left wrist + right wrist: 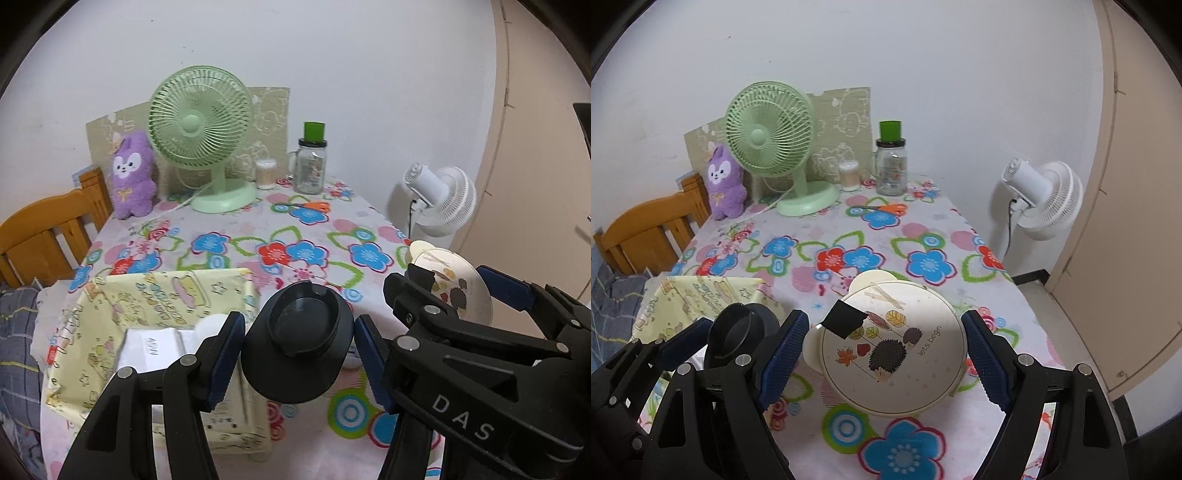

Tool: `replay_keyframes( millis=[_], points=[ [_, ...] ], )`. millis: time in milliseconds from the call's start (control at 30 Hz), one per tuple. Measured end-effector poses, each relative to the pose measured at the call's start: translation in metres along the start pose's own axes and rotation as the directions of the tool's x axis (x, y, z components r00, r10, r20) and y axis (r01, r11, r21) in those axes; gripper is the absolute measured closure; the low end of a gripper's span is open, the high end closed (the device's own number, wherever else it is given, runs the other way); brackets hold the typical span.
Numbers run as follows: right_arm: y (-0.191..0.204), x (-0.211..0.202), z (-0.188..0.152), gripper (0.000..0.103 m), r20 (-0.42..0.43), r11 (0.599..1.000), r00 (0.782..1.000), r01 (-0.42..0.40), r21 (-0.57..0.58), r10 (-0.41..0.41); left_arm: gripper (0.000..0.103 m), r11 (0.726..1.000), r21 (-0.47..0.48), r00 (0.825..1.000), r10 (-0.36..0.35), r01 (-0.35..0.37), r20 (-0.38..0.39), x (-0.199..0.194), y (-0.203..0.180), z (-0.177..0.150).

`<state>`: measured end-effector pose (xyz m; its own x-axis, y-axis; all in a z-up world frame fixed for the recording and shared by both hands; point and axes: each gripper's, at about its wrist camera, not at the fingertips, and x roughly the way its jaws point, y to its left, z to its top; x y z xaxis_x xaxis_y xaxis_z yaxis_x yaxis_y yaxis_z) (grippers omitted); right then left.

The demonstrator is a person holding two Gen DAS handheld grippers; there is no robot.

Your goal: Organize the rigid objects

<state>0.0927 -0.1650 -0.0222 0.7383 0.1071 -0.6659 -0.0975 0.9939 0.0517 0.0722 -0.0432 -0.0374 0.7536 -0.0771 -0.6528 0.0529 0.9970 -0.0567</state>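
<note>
My left gripper [300, 357] is shut on a black ashtray [299, 341], holding it above the table next to a yellow patterned box [110, 332]. My right gripper [882, 356] is shut on a cream round lidded container with a hedgehog picture [894, 350], held above the flowered tablecloth [849, 236]. In the left wrist view the right gripper [461, 299] and its container [458, 280] are at the right. In the right wrist view the ashtray [738, 332] and the left gripper [701, 332] are at the left, over the yellow box [690, 299].
At the table's back stand a green fan [201, 136], a purple plush [131, 177], a glass jar with green cap [312, 162], a small cotton-swab jar [266, 173] and orange scissors [306, 205]. A white floor fan [1045, 199] stands right; a wooden chair [646, 229] left.
</note>
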Motion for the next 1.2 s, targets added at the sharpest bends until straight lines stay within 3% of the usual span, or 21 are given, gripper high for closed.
replay_keyframes(
  millis=[1200],
  points=[
    [0.118,0.043,0.009,0.018,-0.066,0.987,0.991,-0.120,-0.104,0.114,0.040,0.992,-0.068,0.993,0.098,-0.102,-0.072,0.021,0.111,-0.004]
  ],
)
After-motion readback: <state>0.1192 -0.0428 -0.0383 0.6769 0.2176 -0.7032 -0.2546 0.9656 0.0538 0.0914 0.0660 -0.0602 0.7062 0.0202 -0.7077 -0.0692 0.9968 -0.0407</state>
